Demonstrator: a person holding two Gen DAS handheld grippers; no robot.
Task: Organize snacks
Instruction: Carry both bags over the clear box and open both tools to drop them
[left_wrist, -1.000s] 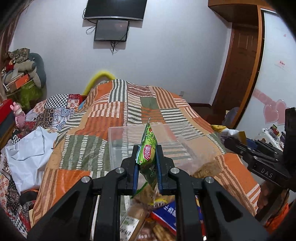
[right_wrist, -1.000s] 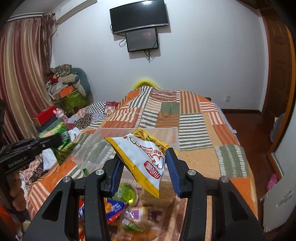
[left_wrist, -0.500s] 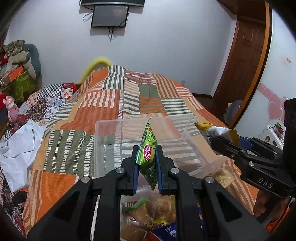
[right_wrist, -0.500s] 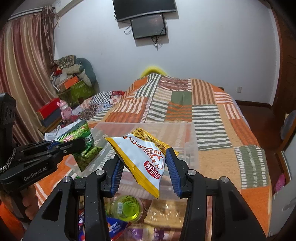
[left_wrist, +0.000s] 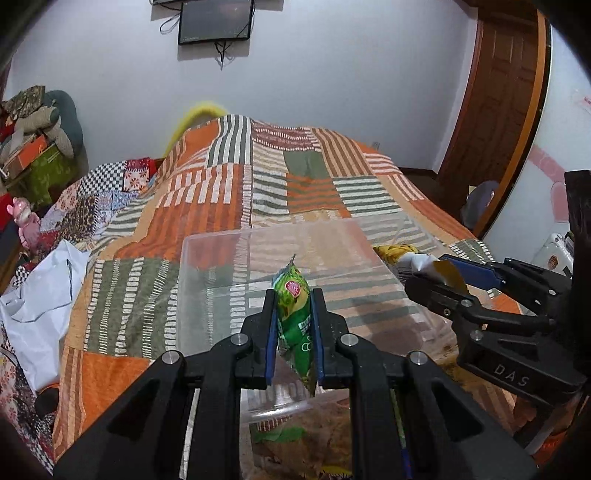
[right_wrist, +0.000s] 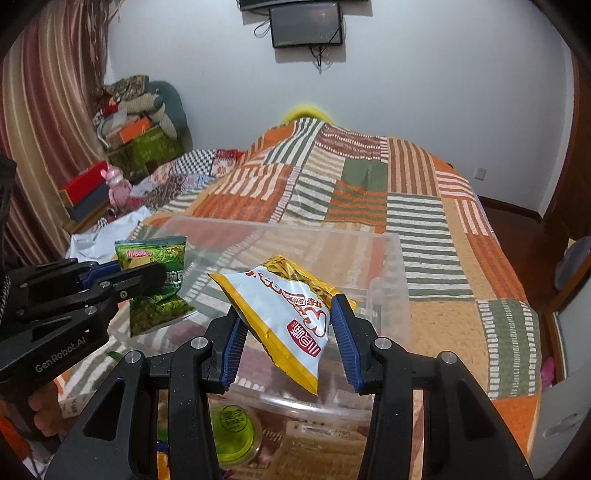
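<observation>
A patchwork quilt (right_wrist: 369, 192) in orange, green and white stripes covers the bed. A dark screen (right_wrist: 306, 24) is mounted on the white wall, cables hanging below it. Striped curtains (right_wrist: 40, 129) hang at the left. A pile of boxes and bedding (right_wrist: 140, 122) stands in the corner; a pink toy (right_wrist: 117, 184), possibly a doll, sits near it. A wooden door (left_wrist: 498, 103) stands at the right.

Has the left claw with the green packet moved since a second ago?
Yes. The left claw and green packet advanced over the clear bin, whose near rim was ahead earlier.
</observation>
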